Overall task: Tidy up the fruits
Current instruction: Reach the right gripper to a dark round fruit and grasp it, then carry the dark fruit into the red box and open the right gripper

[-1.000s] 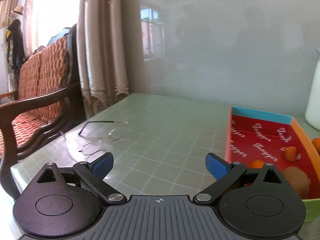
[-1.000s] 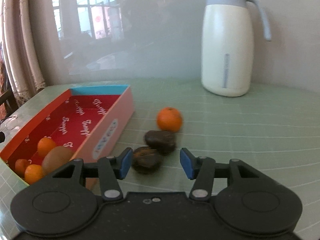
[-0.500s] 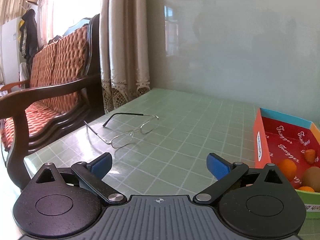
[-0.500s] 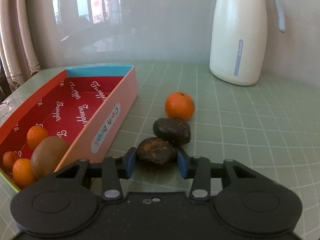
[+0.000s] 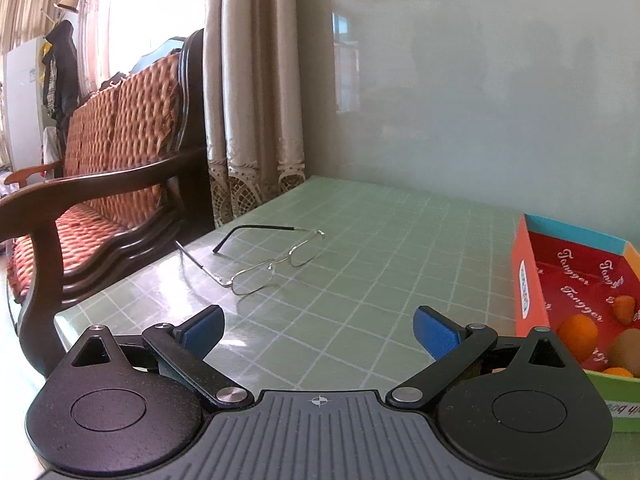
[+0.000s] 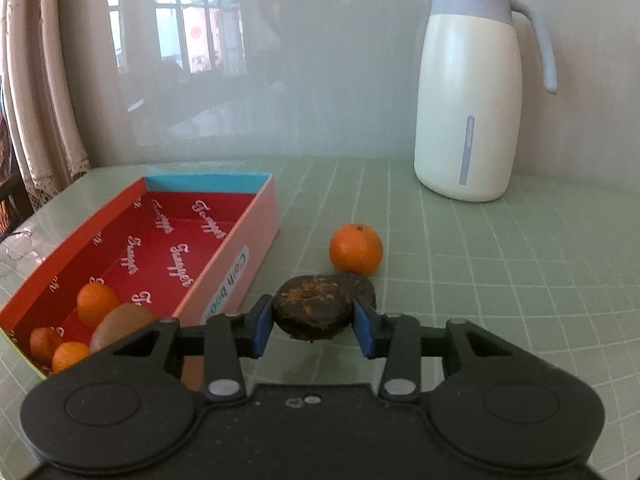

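Sitting between right tool (image 6: 313, 326) pads: dark fruit (image 6: 314, 312)

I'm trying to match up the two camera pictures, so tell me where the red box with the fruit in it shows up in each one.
Left wrist view: the red box sits at the far right edge, cut off by the frame, beside the left gripper.
Right wrist view: it lies at lower left, left of the right gripper.
Shared landmark: the kiwi among the small oranges at the box's near end.
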